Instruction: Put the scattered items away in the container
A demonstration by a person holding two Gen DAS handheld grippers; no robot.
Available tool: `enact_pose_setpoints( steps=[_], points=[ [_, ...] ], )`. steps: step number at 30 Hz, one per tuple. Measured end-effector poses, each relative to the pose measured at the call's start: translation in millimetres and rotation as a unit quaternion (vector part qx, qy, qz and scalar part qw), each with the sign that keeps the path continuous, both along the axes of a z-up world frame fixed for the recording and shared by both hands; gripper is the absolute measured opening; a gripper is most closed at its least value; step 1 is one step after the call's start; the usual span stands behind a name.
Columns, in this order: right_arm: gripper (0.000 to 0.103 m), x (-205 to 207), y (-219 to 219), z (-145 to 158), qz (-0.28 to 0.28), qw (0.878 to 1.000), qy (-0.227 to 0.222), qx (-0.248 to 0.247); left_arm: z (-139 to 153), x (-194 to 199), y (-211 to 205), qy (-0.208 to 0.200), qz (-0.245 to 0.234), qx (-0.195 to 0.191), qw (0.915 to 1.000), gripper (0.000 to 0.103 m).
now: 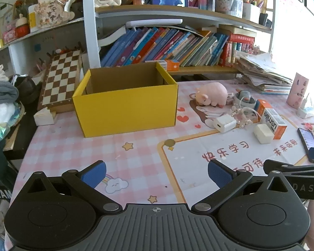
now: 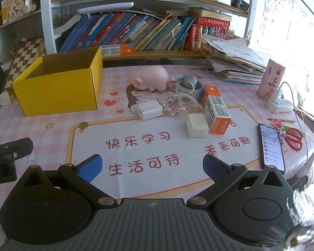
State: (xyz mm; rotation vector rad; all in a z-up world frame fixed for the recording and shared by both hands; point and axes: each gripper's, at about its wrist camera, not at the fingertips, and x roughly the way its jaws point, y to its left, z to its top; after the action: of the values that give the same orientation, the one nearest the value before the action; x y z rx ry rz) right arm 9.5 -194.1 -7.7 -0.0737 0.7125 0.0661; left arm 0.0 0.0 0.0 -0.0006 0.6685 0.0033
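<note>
Yellow cardboard box (image 1: 125, 106) stands seemingly empty, with the pig toy (image 2: 151, 79), white charger (image 2: 149, 109), white block (image 2: 196, 125) and orange carton (image 2: 217, 113) scattered to its right. Both the left gripper (image 1: 157, 172) and right gripper (image 2: 151, 166) hover spread wide, holding nothing, so the tidying looks unstarted. Likely next: reach right of the box and close on one item.

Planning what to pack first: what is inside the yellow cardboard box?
Only bare brown inner walls of the yellow cardboard box show, with nothing rising above them. Its near wall hides the floor, so low items cannot be ruled out.
</note>
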Motion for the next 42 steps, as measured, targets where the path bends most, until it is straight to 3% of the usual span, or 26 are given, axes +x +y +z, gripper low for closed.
enact_pose_setpoints(
  steps=[42],
  points=[
    [0.103,-4.2,-3.7,2.5,-0.001,1.0,0.0,0.003,1.7,-3.8,-7.7,0.002,0.003,0.004,1.0,0.103]
  ],
)
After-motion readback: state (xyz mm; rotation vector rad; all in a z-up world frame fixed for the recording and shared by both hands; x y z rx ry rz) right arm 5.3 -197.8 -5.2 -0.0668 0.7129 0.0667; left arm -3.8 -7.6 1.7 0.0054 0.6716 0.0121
